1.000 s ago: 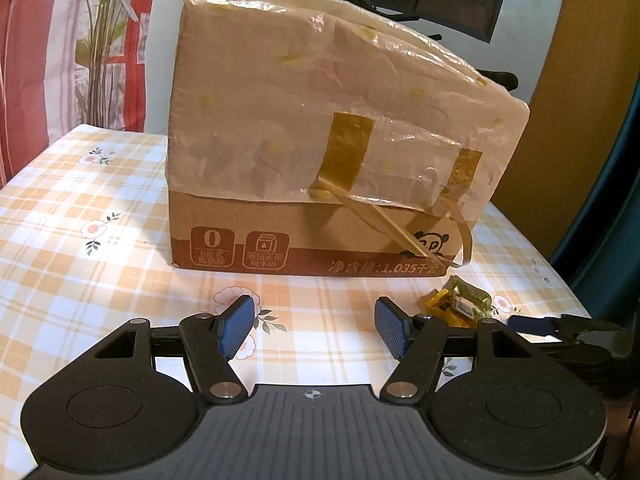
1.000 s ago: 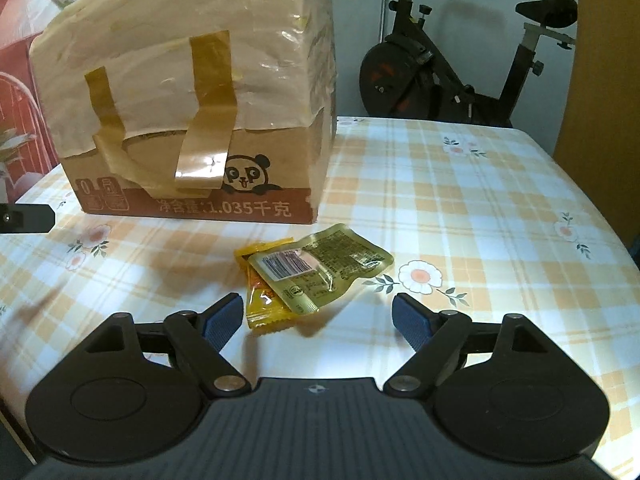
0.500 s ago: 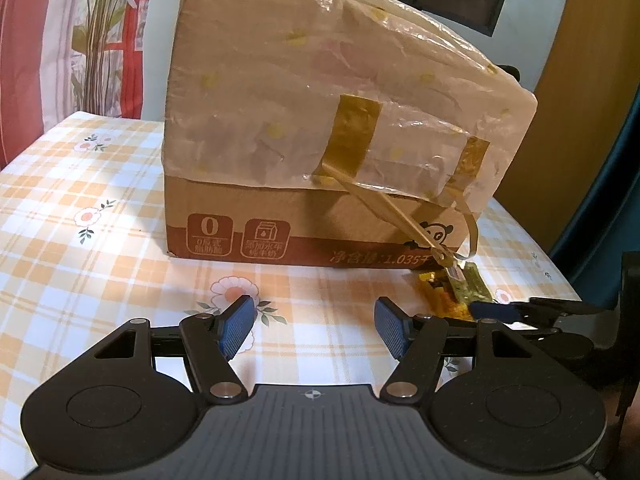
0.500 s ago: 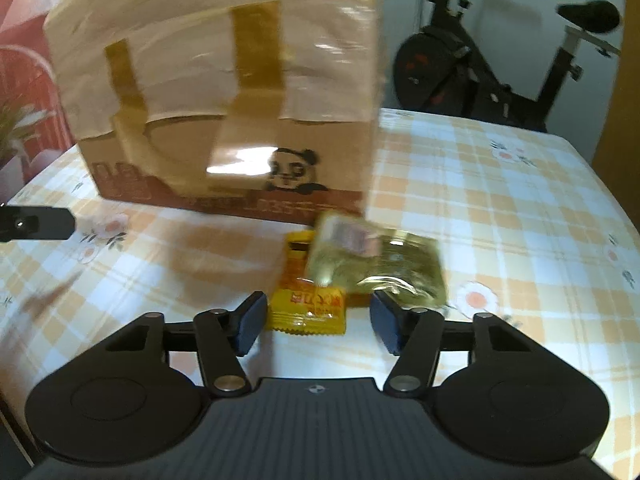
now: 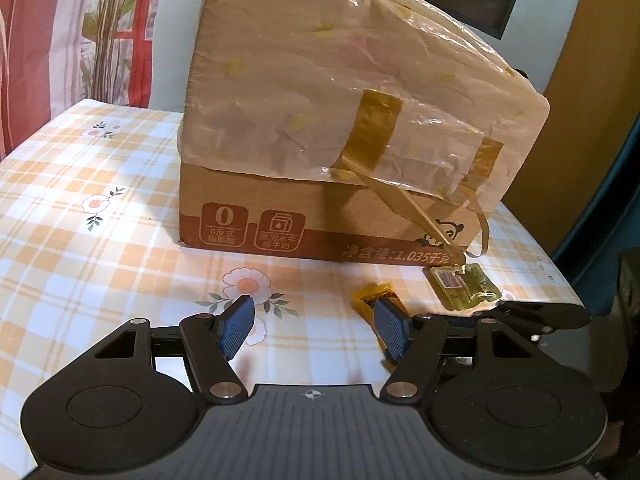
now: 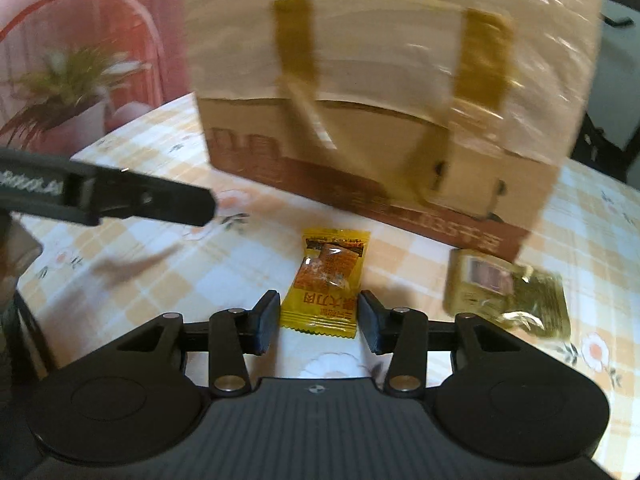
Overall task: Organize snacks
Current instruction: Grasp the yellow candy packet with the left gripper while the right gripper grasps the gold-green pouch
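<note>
A yellow snack packet (image 6: 326, 286) lies flat on the checked tablecloth, its near end between the jaws of my right gripper (image 6: 318, 326), which is open with a pad on each side of it, not touching. A green-gold packet (image 6: 506, 292) lies to its right by the box corner. In the left wrist view the yellow packet (image 5: 374, 294) shows partly behind the right finger, and the green-gold packet (image 5: 464, 284) lies further right. My left gripper (image 5: 314, 328) is open and empty above the cloth.
A large cardboard box (image 5: 340, 132) with a plastic-wrapped top and brown tape stands on the table (image 5: 80, 208) behind the packets. It also shows in the right wrist view (image 6: 380, 92). The left gripper's finger (image 6: 120, 196) reaches in from the left. The table edge is close at the right.
My right gripper has swung left and forward, and its jaws now sit on either side of the yellow packet. The green-gold packet now lies apart from it. My left gripper has drifted right.
</note>
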